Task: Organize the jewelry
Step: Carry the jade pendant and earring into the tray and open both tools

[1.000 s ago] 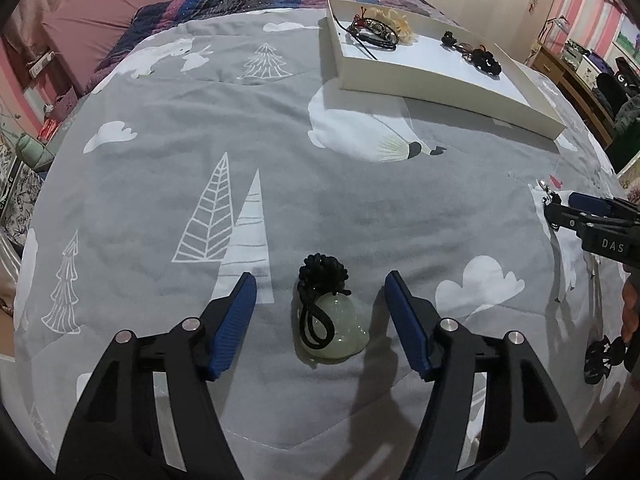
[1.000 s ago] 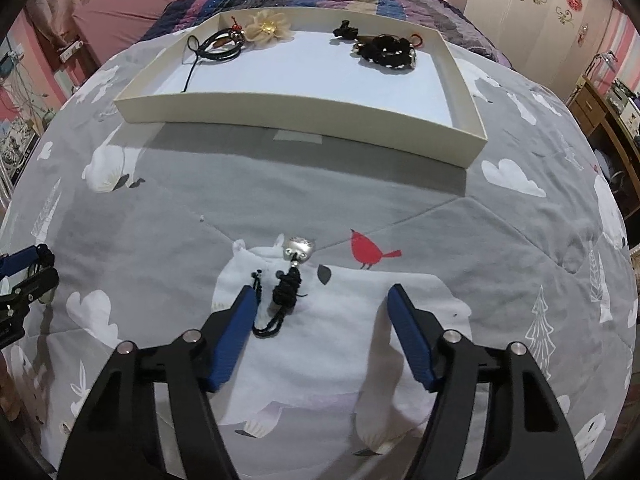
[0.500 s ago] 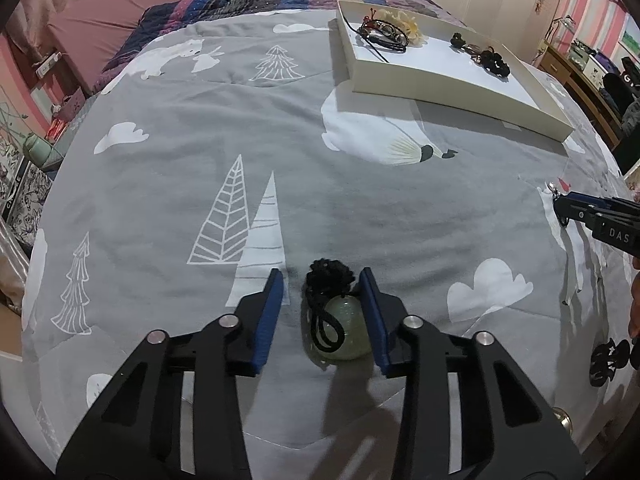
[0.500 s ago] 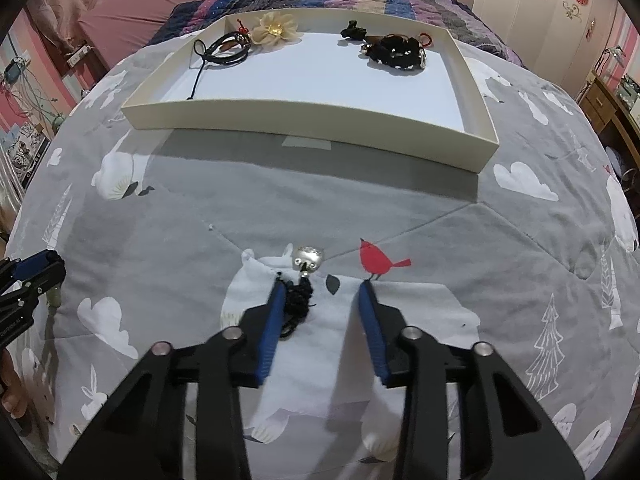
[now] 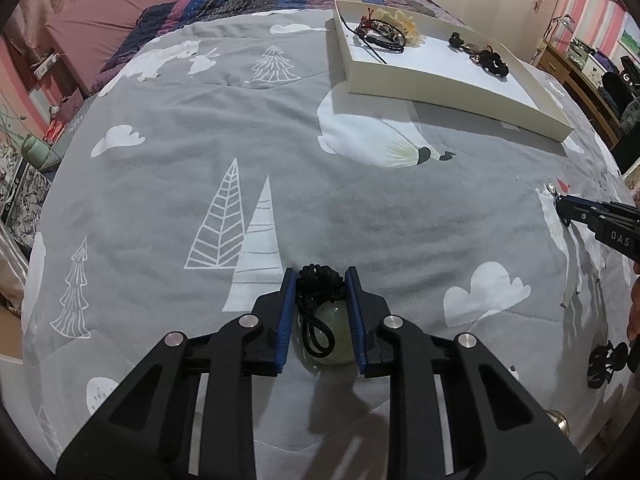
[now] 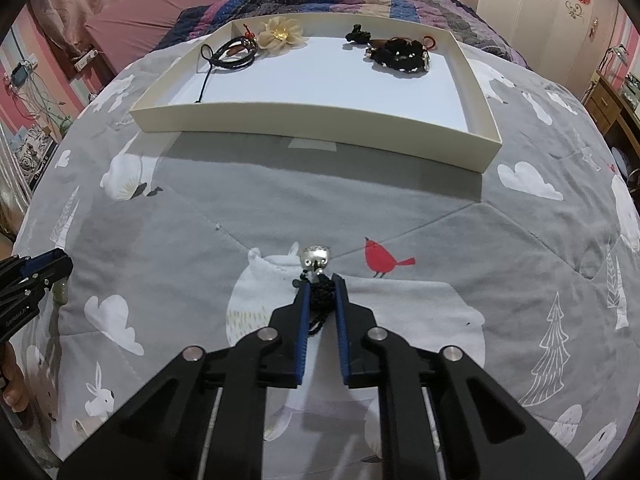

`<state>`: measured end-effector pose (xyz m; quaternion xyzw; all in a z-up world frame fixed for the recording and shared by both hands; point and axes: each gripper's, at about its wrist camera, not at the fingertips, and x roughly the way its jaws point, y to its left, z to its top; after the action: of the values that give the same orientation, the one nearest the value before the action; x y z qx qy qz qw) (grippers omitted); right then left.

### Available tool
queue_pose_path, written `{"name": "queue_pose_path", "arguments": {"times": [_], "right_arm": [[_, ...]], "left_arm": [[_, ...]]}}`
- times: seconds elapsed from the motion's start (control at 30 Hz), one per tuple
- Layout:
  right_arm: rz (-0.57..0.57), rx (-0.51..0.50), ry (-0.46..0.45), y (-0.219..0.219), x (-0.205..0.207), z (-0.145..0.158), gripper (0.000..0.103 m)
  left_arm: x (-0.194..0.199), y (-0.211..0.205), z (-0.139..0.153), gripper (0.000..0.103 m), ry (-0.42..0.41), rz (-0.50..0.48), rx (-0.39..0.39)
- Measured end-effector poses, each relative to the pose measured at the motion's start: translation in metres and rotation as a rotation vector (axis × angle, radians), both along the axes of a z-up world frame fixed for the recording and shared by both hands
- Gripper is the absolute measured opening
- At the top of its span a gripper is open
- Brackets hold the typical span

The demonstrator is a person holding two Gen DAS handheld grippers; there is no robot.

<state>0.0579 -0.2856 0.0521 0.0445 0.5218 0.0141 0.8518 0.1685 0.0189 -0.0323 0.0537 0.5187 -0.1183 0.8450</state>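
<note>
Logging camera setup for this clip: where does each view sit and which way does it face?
Left wrist: on the left gripper, looking down along its fingers, closed on a jade pendant; the right gripper shows at the right edge.
Right wrist: on the right gripper, fingers closed on a black cord with a silver charm; the left gripper shows at the left edge.
Shared: the tray and the bedspread.

the left gripper (image 5: 321, 286) sits at the lower centre of its own view, angled steeply downward, its jaws having just been closing and its blue pads (image 5: 286, 320) now pressing both sides of a pale green pendant with black cord (image 5: 326, 334). the right gripper (image 6: 320, 288) is likewise low centre, tilted down, its jaws having just closed on a black cord with a silver charm (image 6: 318, 300). a fingertip (image 6: 12, 386) shows at the left edge of the right wrist view.
</note>
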Motion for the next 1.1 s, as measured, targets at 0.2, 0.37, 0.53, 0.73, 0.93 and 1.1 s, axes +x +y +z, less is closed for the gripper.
{"name": "queue_pose_path", "arguments": {"times": [0.2,0.37,0.53,0.73,0.93,1.1], "right_arm": [[0.010,-0.006,-0.007,0.000,-0.001,0.000,0.011],[0.007,0.000,-0.017,-0.002,-0.002,0.002,0.011],[0.000,0.003,-0.026,-0.005,-0.003,0.005,0.011],[-0.008,0.001,-0.049,-0.008,-0.005,0.012,0.011],[-0.011,-0.006,-0.075,-0.011,-0.002,0.023,0.011],[-0.021,-0.013,-0.109,-0.020,0.004,0.041,0.011]], "left_arm": [[0.002,0.000,0.000,0.022,0.010,0.004,-0.005],[0.002,-0.003,0.001,0.021,0.014,0.000,-0.013],[0.003,-0.005,0.002,0.021,0.013,-0.002,-0.022],[0.007,-0.014,0.007,0.021,0.008,-0.012,-0.030],[0.021,-0.036,0.023,0.021,-0.018,-0.057,-0.031],[0.042,-0.056,0.047,0.019,-0.040,-0.098,-0.066]]}}
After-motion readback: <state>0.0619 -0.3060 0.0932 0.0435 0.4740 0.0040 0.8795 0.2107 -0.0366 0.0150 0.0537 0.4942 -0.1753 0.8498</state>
